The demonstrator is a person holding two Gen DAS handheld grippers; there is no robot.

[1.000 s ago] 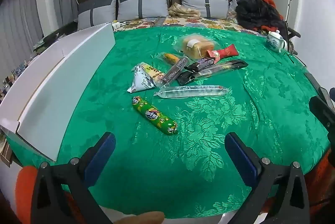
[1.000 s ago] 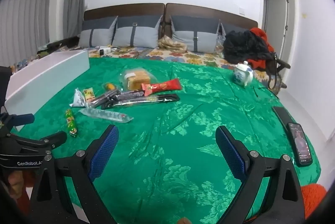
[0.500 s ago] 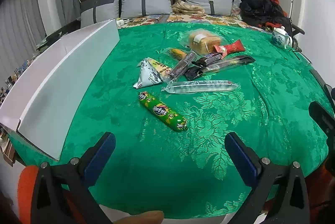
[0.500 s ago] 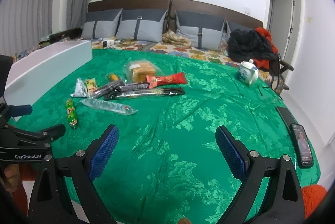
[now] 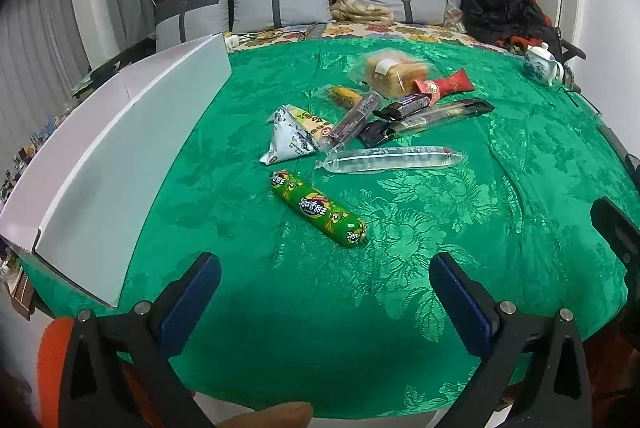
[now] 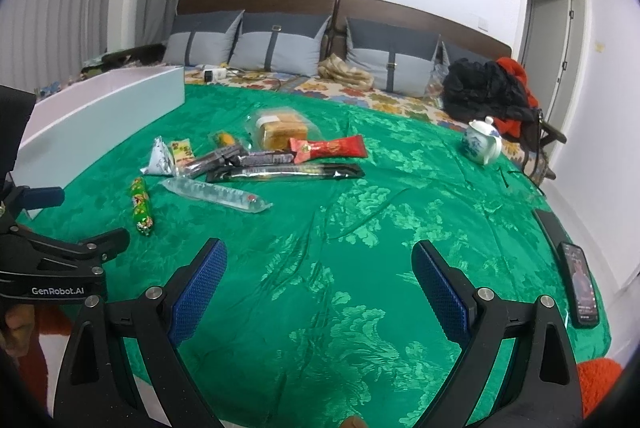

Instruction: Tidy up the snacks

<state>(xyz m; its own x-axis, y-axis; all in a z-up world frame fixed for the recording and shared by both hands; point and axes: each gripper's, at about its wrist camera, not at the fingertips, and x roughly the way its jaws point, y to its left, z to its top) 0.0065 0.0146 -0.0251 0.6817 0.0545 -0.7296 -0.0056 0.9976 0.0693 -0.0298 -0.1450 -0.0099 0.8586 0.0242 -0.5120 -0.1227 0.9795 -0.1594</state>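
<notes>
Both grippers hold their fingers wide apart and empty: the left gripper (image 5: 324, 286) hovers just short of the green sausage (image 5: 318, 208), the right gripper (image 6: 320, 282) over bare green bedspread (image 6: 360, 228). The other snacks (image 5: 384, 108) lie clustered beyond, the white box (image 5: 120, 156) to the left. Judging by this, the reach is beginning; next, close on the sausage and carry it to the box.

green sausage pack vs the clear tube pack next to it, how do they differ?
The green sausage pack is opaque, printed and plump; the clear tube pack is see-through, slimmer and longer. The green sausage pack lies diagonally, apart and nearest the left hand-held gripper; the clear tube pack lies crosswise by the pile. Both lie flat on the green cloth.
</notes>
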